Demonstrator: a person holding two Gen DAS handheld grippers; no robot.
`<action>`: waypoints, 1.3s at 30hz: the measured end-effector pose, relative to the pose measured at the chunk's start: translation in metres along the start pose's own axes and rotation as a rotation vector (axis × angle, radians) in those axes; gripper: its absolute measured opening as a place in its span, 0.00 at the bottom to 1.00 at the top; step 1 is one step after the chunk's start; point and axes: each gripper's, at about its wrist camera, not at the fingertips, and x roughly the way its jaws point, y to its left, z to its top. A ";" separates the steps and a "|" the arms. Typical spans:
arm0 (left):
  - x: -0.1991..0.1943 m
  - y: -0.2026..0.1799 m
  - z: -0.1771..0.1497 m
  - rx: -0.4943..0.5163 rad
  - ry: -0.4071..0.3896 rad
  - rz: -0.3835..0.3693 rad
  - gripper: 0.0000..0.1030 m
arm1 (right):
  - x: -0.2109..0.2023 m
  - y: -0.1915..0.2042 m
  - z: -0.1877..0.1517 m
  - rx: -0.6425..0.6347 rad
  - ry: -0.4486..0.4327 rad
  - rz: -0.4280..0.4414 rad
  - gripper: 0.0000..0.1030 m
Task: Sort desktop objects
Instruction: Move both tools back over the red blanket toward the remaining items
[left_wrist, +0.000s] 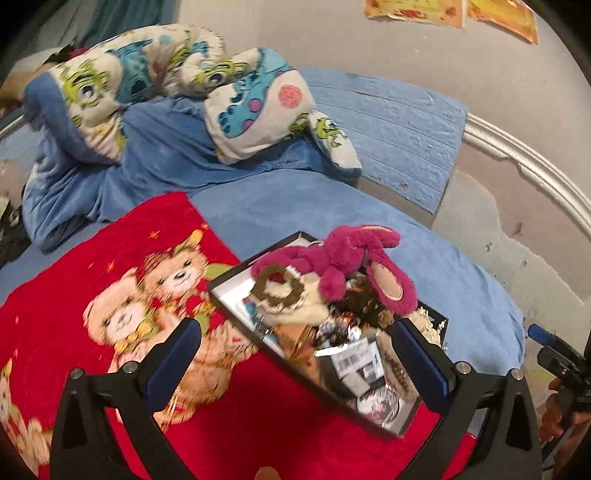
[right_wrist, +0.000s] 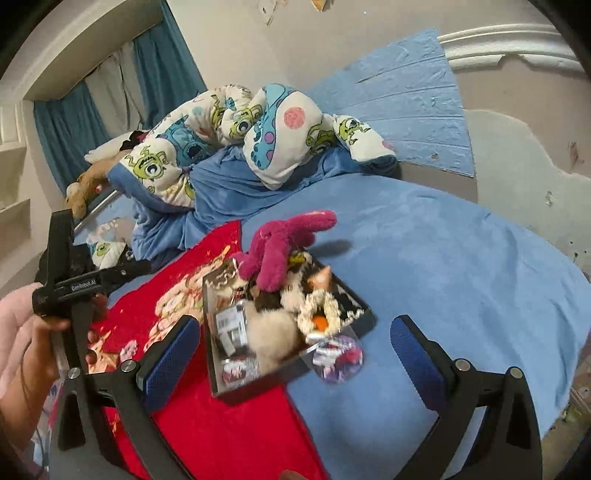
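A bed (left_wrist: 258, 199) covered with a blue sheet fills both views, with a grey wall (left_wrist: 369, 44) behind it and teal curtains (right_wrist: 162, 74) seen at the far left from the right wrist. A crumpled cartoon-print quilt (left_wrist: 155, 92) is heaped at the far end of the bed. A red blanket (left_wrist: 74, 280) printed with teddy bears is spread on the near left part of the sheet. A black tray (left_wrist: 229, 295) is set partly on the red blanket and partly on the blue sheet, and it is piled with small things. On top of the pile a magenta plush (left_wrist: 347, 258) is lying, its limbs hanging past the far rim. Beneath it a cream plush (left_wrist: 291, 306), a box with a barcode label (left_wrist: 354, 358) and other small items are packed together; most are too blurred to be told apart. The left gripper (left_wrist: 295, 369) is held wide open near the tray, with its blue pads on either side of the tray's near end, and nothing is gripped. The right gripper (right_wrist: 299, 354) is likewise spread wide, empty, just before the tray's near corner. A hand (right_wrist: 40, 332) is seen on the left gripper's handle in the right wrist view.
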 end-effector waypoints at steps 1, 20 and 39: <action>-0.006 0.005 -0.005 -0.012 -0.002 0.009 1.00 | -0.002 0.002 -0.002 -0.005 0.007 -0.007 1.00; -0.170 0.192 -0.109 -0.360 -0.056 0.400 1.00 | 0.096 0.190 -0.028 -0.296 0.228 0.368 1.00; -0.198 0.286 -0.154 -0.502 -0.027 0.526 1.00 | 0.189 0.354 -0.055 -0.434 0.362 0.553 1.00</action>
